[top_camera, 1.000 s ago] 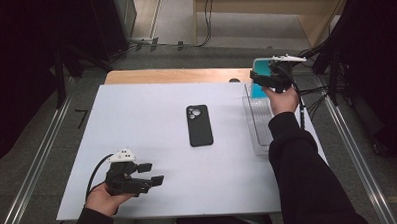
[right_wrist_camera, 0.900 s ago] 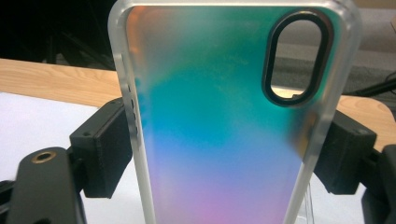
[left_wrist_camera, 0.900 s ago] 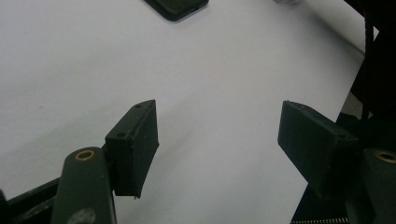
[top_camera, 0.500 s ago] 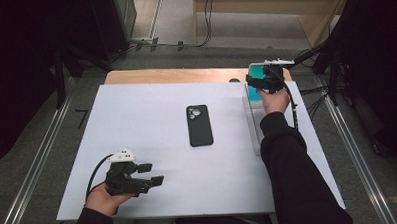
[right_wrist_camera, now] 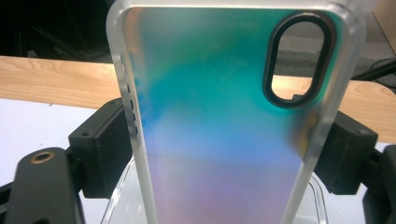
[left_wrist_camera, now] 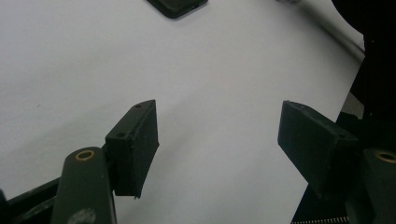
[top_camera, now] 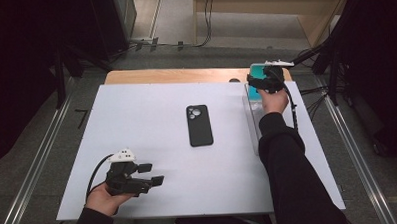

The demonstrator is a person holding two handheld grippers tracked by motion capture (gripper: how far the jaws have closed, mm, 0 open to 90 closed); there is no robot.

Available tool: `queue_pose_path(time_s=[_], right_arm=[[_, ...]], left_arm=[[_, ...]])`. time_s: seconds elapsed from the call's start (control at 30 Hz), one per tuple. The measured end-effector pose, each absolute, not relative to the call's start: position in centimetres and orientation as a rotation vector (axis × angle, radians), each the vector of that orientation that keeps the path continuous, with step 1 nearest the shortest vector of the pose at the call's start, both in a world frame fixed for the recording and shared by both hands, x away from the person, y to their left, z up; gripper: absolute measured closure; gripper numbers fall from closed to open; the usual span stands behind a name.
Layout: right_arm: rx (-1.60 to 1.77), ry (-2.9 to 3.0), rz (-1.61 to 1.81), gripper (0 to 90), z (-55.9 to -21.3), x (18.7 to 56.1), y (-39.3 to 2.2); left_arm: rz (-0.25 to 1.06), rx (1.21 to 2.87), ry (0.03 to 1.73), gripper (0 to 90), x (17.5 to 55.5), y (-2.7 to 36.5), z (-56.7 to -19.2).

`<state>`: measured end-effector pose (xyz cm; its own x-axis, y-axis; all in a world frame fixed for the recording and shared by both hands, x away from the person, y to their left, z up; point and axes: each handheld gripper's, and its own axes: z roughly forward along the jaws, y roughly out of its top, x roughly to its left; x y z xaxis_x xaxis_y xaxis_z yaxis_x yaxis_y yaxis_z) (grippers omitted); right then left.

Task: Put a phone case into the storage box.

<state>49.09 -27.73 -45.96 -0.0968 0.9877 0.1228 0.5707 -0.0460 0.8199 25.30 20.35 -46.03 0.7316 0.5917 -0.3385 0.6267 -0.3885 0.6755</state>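
Observation:
A black phone point(top_camera: 199, 125) lies face down in the middle of the white sheet point(top_camera: 136, 119); its corner point(left_wrist_camera: 177, 5) shows at the top of the left gripper view. My right gripper point(top_camera: 260, 84) is at the far right and is shut on an iridescent teal phone case point(top_camera: 257, 69). It holds the case upright over a clear tray point(top_camera: 251, 115). In the right gripper view the case point(right_wrist_camera: 219, 130) stands between both pads point(right_wrist_camera: 105, 154), with its camera cutout at the upper right. My left gripper point(top_camera: 151, 174) rests near the front left, open, nothing between its jaws point(left_wrist_camera: 217, 140).
A strip of bare wooden table point(top_camera: 175, 75) runs behind the sheet. The clear tray's rim point(right_wrist_camera: 319, 196) sits just under the case. Cables point(top_camera: 316, 95) trail off the table's right side. Metal rails point(top_camera: 363, 161) flank the table.
My right hand has come down and slightly left with the case, closer to the clear tray. The left gripper and the phone have stayed put.

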Motion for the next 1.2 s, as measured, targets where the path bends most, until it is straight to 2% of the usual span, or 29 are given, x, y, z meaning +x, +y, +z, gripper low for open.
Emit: queue_pose_path(time_s=[0.43, 0.53, 1.1, 1.2], right_arm=[[1.653, 1.723, 1.039, 8.6, -46.2, 49.1, -27.7], [1.665, 1.717, 1.041, 0.0, -46.0, 49.0, -27.7], [1.727, 1.86, 1.077, 0.1, -42.0, 45.6, -28.4], [1.707, 1.904, 1.127, 6.3, -41.5, 44.2, -28.4]], left_arm=[[-0.055, 2.098, 0.918, 29.2, 25.3, 20.3, -46.1], [-0.058, 2.099, 0.92, 29.1, 25.4, 20.3, -46.1], [-0.072, 2.089, 0.942, 29.0, 26.0, 20.5, -45.9], [-0.081, 2.086, 0.94, 29.0, 26.3, 20.4, -45.8]])
